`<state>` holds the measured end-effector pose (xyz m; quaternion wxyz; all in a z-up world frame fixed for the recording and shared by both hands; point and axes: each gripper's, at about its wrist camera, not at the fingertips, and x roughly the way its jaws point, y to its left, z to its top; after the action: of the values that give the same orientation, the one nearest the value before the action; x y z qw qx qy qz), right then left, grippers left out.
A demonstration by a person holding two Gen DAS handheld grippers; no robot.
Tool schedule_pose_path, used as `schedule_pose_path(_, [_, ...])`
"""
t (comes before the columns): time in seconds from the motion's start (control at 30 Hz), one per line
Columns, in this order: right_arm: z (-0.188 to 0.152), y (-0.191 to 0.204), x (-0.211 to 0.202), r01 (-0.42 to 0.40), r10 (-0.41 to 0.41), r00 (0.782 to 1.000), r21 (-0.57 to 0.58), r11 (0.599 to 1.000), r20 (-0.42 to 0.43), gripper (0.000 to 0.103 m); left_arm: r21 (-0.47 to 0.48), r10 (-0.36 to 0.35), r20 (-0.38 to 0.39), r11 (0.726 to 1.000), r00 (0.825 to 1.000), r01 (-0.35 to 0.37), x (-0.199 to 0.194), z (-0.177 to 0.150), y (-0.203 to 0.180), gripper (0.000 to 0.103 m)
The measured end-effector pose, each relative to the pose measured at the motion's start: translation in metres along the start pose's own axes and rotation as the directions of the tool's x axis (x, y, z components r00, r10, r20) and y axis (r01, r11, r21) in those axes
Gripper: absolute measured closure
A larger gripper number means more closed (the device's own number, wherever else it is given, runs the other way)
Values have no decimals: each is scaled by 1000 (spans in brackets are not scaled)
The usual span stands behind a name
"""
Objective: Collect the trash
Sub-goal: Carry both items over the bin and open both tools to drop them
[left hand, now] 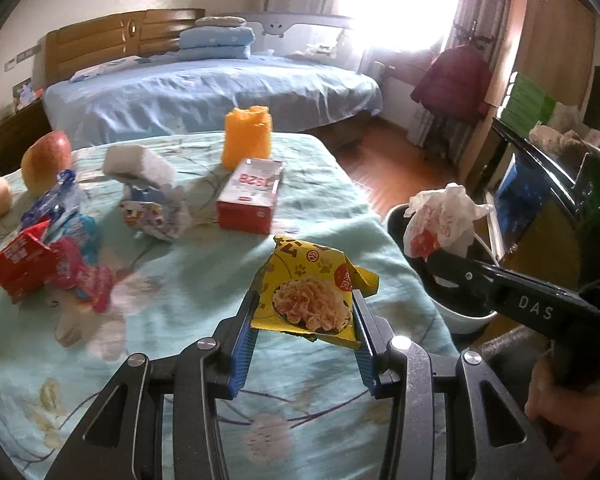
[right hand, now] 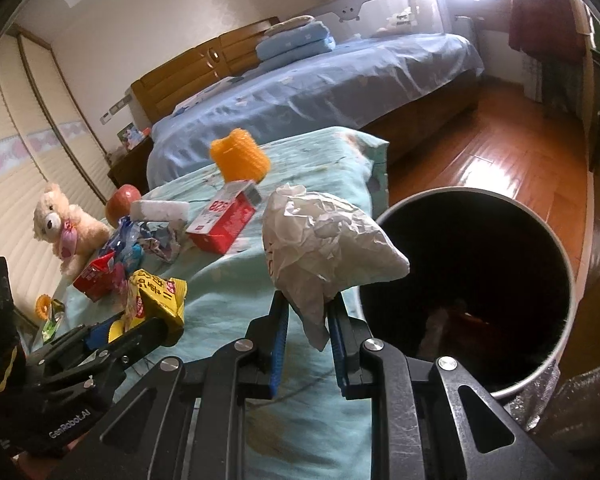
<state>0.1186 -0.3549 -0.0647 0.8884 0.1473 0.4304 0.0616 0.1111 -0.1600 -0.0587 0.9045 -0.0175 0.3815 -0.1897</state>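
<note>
My left gripper [left hand: 306,304] is shut on a yellow noodle packet [left hand: 312,292] and holds it above the green-blanketed table [left hand: 180,360]; the packet also shows in the right wrist view [right hand: 160,292]. My right gripper [right hand: 308,304] is shut on a crumpled white paper wrapper [right hand: 324,244], held at the rim of the round trash bin [right hand: 560,272], which is dark inside. The wrapper [left hand: 440,220] hangs over the bin [left hand: 466,320] in the left wrist view too. Other trash lies on the table: a red-white box [left hand: 252,196], a red carton [left hand: 20,260], crumpled wrappers [left hand: 156,212].
An orange foam cup [left hand: 248,140], a white block [left hand: 140,164], an apple [left hand: 46,164] and a teddy bear [right hand: 64,228] are on the table. A blue bed [left hand: 204,96] stands behind. Wooden floor [right hand: 500,152] lies right of the table. A dark cabinet [left hand: 548,184] is beyond the bin.
</note>
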Motion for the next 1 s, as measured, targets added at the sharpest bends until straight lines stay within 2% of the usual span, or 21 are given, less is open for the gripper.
schedule_pose_path(0.5, [-3, -48, -15, 71, -73, 997, 80, 994, 16, 83, 53, -49, -23, 997, 999, 50, 26, 15, -40, 61])
schedule_pose_path(1.0, [-1, -87, -13, 98, -98, 995, 149, 984, -12, 83, 103, -71, -48, 992, 996, 76, 56, 32, -77, 61])
